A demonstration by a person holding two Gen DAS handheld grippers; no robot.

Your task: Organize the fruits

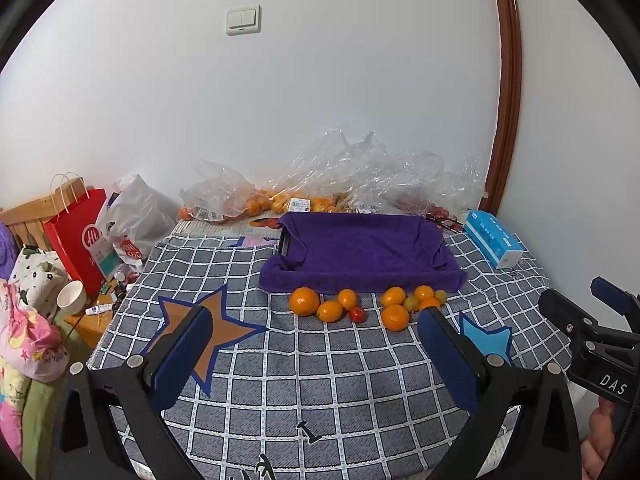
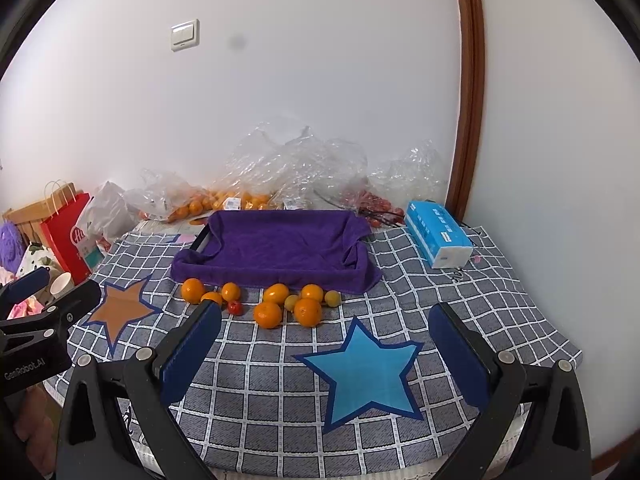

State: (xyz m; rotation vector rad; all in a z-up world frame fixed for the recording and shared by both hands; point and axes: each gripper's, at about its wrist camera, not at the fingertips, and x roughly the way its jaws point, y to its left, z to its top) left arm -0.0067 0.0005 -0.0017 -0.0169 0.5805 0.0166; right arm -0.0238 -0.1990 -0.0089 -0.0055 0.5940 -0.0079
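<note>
1. Fruits lie loose on the bench, in a row just before the tray; none is in the tray yet, so the sorting looks unstarted. The bench's checked cloth gives a flat, soft bed that keeps round fruit from rolling far.
2. The tray sits behind the fruit, lined with a purple towel draped over its rim, likely as padding for what goes in. It is empty and its long side faces the grippers, an easy drop from the front.
3. Plastic bags are heaped against the wall behind the tray, with more oranges and something red inside; they look like the source of the fruit.
4. A tissue box stands right of the tray, clear of the route to it.
5. The left gripper hovers above the cloth, fingers wide apart, holding nothing, aimed at the row.
6. The right gripper does the same beside it, also spread and empty; both seem poised to pick.
7. Oranges make up most of the row, in two clusters, some touching.
8. Two small yellow-green fruits sit in the right cluster.
9. One small red fruit rests in the left cluster, beside an orange.
</note>
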